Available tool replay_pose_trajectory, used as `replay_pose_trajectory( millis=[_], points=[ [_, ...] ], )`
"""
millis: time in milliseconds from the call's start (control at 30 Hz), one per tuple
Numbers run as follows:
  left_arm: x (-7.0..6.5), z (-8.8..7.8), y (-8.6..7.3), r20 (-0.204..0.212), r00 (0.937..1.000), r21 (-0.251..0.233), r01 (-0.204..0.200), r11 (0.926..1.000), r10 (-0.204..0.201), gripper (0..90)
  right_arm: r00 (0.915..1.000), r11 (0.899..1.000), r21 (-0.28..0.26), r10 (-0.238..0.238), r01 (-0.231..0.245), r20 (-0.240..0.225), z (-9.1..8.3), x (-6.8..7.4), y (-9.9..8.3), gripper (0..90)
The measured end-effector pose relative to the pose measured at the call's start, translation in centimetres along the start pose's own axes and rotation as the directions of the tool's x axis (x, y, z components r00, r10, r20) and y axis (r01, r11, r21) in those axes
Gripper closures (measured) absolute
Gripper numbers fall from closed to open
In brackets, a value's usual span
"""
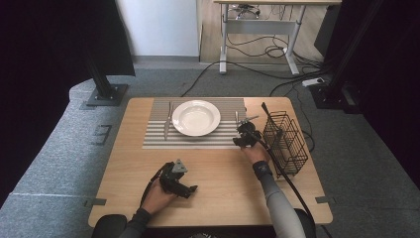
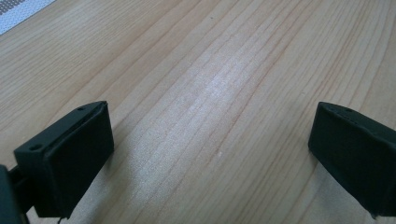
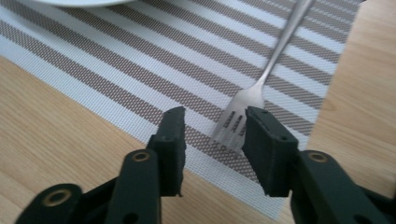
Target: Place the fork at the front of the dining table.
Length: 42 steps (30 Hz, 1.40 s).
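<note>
A silver fork [image 3: 261, 79] lies on the striped placemat [image 3: 116, 56], its tines pointing toward my right gripper [image 3: 215, 116]. That gripper is open, and the tines lie on the mat in the gap, close to the right-hand jaw. From above, the fork [image 1: 236, 118] rests right of the white plate [image 1: 195, 117], just beyond the right gripper [image 1: 245, 133]. A knife [image 1: 167, 124] lies left of the plate. My left gripper [image 2: 212, 112] is wide open over bare wood, near the table's front [image 1: 190, 189].
A black wire basket [image 1: 285, 141] stands at the table's right edge, beside the right hand. The wooden table [image 1: 223, 188] is bare in front of the placemat [image 1: 158, 139]. A black cable trails from the right gripper toward the front edge.
</note>
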<state>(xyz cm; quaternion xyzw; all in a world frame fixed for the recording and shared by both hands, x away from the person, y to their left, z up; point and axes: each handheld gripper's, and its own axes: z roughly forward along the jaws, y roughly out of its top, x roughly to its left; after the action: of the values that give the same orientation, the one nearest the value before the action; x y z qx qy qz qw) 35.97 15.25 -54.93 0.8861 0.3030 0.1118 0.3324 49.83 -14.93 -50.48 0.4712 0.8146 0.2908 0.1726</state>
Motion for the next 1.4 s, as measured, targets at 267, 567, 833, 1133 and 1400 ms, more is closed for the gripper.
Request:
replay_pose_trajectory(
  millis=[267, 567, 833, 1133, 1400],
  points=[
    [0.0, 0.0, 0.0, -0.001, 1.0000, 0.001, -0.001, 1.0000, 0.001, 0.0, 0.9986, 0.999, 0.003, 0.052, -0.052, 0.007, 0.8, -0.5, 0.1, 45.2],
    [0.0, 0.0, 0.0, -0.001, 1.0000, 0.000, 0.000, 1.0000, 0.000, 0.0, 0.9976, 0.998, 0.012, 0.058, -0.058, 0.038, 3.2, 0.1, -0.5, 58.8],
    [0.0, 0.0, 0.0, -0.001, 1.0000, -0.002, 0.002, 1.0000, -0.002, 0.0, 0.9987, 0.999, -0.010, 0.039, -0.038, 0.035, 3.5, 0.7, -0.3, 59.5],
    [0.0, 0.0, 0.0, 0.001, 1.0000, 0.002, -0.001, 1.0000, 0.001, 0.0, 0.9998, 1.000, -0.018, 0.016, -0.016, 0.014, 4.1, 1.2, 0.3, 59.8],
    [0.0, 0.0, 0.0, 0.000, 1.0000, 0.001, -0.001, 1.0000, 0.001, 0.0, 0.9996, 0.999, -0.020, 0.025, -0.024, 0.013, 4.7, 0.9, 1.0, 59.3]
  ],
)
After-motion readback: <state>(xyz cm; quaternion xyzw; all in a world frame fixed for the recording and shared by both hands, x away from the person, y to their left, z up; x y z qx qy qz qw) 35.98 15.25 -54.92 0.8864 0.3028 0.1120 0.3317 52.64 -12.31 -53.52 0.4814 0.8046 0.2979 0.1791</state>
